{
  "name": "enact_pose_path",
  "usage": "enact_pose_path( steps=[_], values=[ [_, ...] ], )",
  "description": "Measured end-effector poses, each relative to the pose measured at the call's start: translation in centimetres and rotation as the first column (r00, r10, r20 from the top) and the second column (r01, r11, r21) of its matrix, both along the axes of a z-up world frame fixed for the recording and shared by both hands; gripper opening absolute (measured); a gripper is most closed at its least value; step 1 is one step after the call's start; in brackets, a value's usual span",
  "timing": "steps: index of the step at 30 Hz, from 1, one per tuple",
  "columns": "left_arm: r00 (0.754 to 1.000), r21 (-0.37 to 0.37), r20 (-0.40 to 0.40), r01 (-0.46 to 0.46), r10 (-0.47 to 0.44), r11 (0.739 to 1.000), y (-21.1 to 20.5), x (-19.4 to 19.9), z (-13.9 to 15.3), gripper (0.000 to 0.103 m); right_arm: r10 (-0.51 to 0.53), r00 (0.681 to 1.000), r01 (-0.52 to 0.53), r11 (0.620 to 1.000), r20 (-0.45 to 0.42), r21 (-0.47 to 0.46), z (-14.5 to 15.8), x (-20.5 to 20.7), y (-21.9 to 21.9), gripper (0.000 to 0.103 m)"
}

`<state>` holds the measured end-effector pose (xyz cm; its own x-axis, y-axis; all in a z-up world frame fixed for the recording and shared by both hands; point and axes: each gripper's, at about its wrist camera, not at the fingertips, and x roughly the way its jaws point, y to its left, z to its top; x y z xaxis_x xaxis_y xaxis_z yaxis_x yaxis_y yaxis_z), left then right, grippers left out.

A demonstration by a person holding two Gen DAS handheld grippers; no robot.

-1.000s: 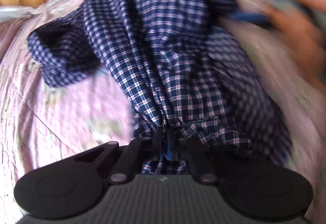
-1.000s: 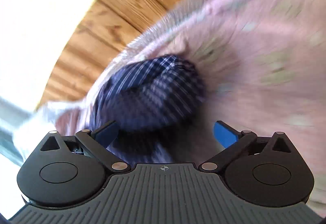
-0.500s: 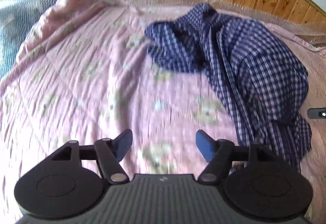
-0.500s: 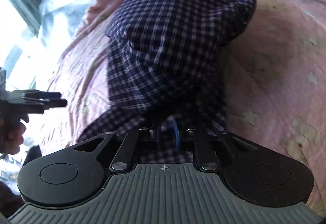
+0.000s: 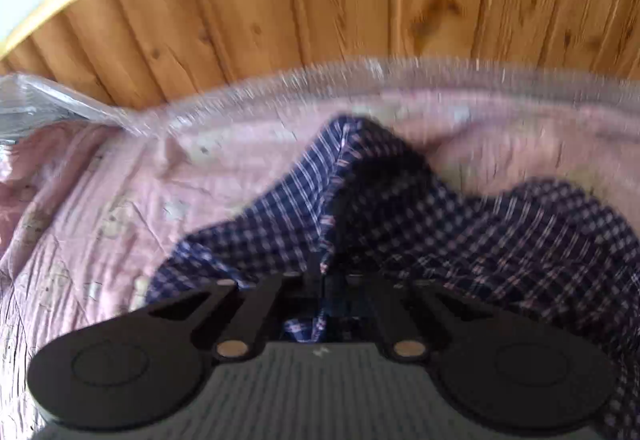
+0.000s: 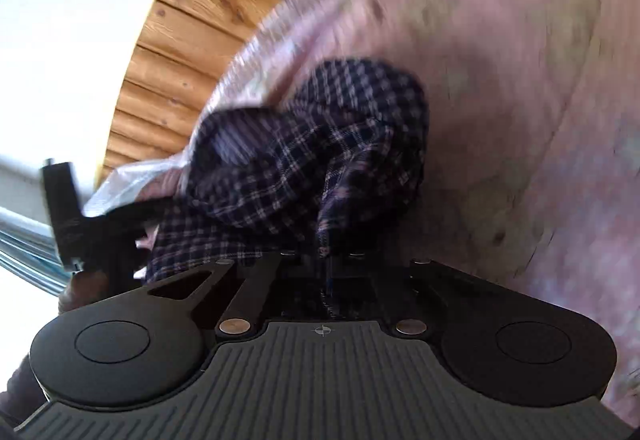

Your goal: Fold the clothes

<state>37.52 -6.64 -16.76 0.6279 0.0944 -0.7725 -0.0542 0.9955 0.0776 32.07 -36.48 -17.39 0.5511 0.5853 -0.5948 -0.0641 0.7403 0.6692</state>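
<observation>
My left gripper (image 5: 324, 280) has the shirt (image 5: 400, 224) pinched between its fingers, and the cloth runs from there across the bed (image 5: 120, 208) toward its far edge and off to my right. Behind that far edge stands the plank wall (image 5: 320, 0). My right gripper (image 6: 326, 260) is clamped on another fold of the shirt, which bunches just ahead of it, with my left gripper at its left.

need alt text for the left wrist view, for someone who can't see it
The left gripper is shut on an edge of a navy checked shirt, which lies crumpled on a pink quilt. Behind the quilt is a clear plastic sheet and a wood-panelled wall. The picture is slightly blurred.
</observation>
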Motion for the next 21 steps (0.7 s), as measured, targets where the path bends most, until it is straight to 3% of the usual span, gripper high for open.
enact_pose_path(
  steps=[2, 4, 6, 7, 8, 9, 10, 11, 12, 13, 14, 15, 18, 20, 21],
  values=[
    [0.993, -0.092, 0.083, -0.078, 0.085, 0.993, 3.7, -5.7, 3.4, 0.001, 0.113, 0.971, -0.096, 0.991, 0.210, -0.089, 4.9, -2.8, 1.5, 0.000],
    [0.987, -0.087, 0.054, -0.149, 0.154, 0.985, 7.3, -12.3, 4.1, 0.001, 0.307, 0.874, -0.254, 0.949, 0.376, -0.187, 9.2, -6.6, 4.1, 0.000],
    [0.979, 0.006, -0.063, -0.196, 0.196, 0.981, 9.7, -18.3, 1.9, 0.004, 0.511, 0.774, -0.438, 0.859, 0.374, -0.266, 10.0, -10.4, 7.4, 0.000],
    [0.967, 0.060, -0.166, -0.186, 0.193, 0.981, 10.6, -21.2, -0.1, 0.016, 0.582, 0.742, -0.504, 0.812, 0.333, -0.295, 9.0, -11.9, 8.8, 0.000],
    [0.954, 0.098, -0.236, -0.165, 0.184, 0.981, 11.3, -23.6, -1.4, 0.019, 0.628, 0.729, -0.548, 0.774, 0.273, -0.316, 7.1, -13.2, 10.0, 0.003],
    [0.953, 0.117, -0.257, -0.135, 0.161, 0.984, 11.8, -25.2, -1.7, 0.019, 0.652, 0.733, -0.582, 0.748, 0.193, -0.319, 4.9, -13.9, 10.8, 0.007],
    [0.950, 0.135, -0.280, -0.104, 0.139, 0.985, 12.3, -26.9, -2.0, 0.020, 0.654, 0.747, -0.595, 0.738, 0.117, -0.319, 3.0, -14.5, 11.1, 0.021],
    [0.946, 0.153, -0.302, -0.073, 0.117, 0.986, 12.8, -28.6, -2.2, 0.028, 0.636, 0.768, -0.585, 0.743, 0.070, -0.325, 2.0, -15.1, 10.8, 0.031],
    [0.949, 0.173, -0.303, -0.036, 0.087, 0.984, 13.2, -29.7, -2.3, 0.035, 0.619, 0.783, -0.573, 0.759, 0.067, -0.309, 2.1, -15.6, 10.1, 0.035],
    [0.961, 0.199, -0.272, 0.010, 0.046, 0.980, 13.4, -30.2, -1.9, 0.053, 0.601, 0.796, -0.561, 0.776, 0.070, -0.289, 2.3, -16.0, 9.4, 0.044],
    [0.970, 0.227, -0.242, 0.054, 0.003, 0.972, 13.7, -30.6, -1.5, 0.065, 0.583, 0.808, -0.538, 0.789, 0.084, -0.296, 3.2, -16.3, 8.8, 0.054],
    [0.974, 0.253, -0.220, 0.102, -0.046, 0.962, 13.9, -30.9, -1.2, 0.066, 0.563, 0.820, -0.513, 0.801, 0.100, -0.308, 4.3, -16.5, 8.2, 0.057],
    [0.959, 0.329, -0.202, 0.259, -0.200, 0.908, 14.1, -30.7, -1.6, 0.066, 0.570, 0.809, -0.489, 0.786, 0.140, -0.378, 6.6, -16.7, 9.1, 0.064],
    [0.937, 0.386, -0.198, 0.343, -0.286, 0.856, 13.8, -31.0, -2.3, 0.066, 0.597, 0.786, -0.501, 0.768, 0.163, -0.399, 7.6, -16.7, 10.9, 0.082],
    [0.925, 0.416, -0.198, 0.379, -0.324, 0.827, 13.6, -31.2, -2.7, 0.066, 0.611, 0.771, -0.506, 0.758, 0.179, -0.411, 7.9, -17.0, 11.9, 0.085]
  ],
)
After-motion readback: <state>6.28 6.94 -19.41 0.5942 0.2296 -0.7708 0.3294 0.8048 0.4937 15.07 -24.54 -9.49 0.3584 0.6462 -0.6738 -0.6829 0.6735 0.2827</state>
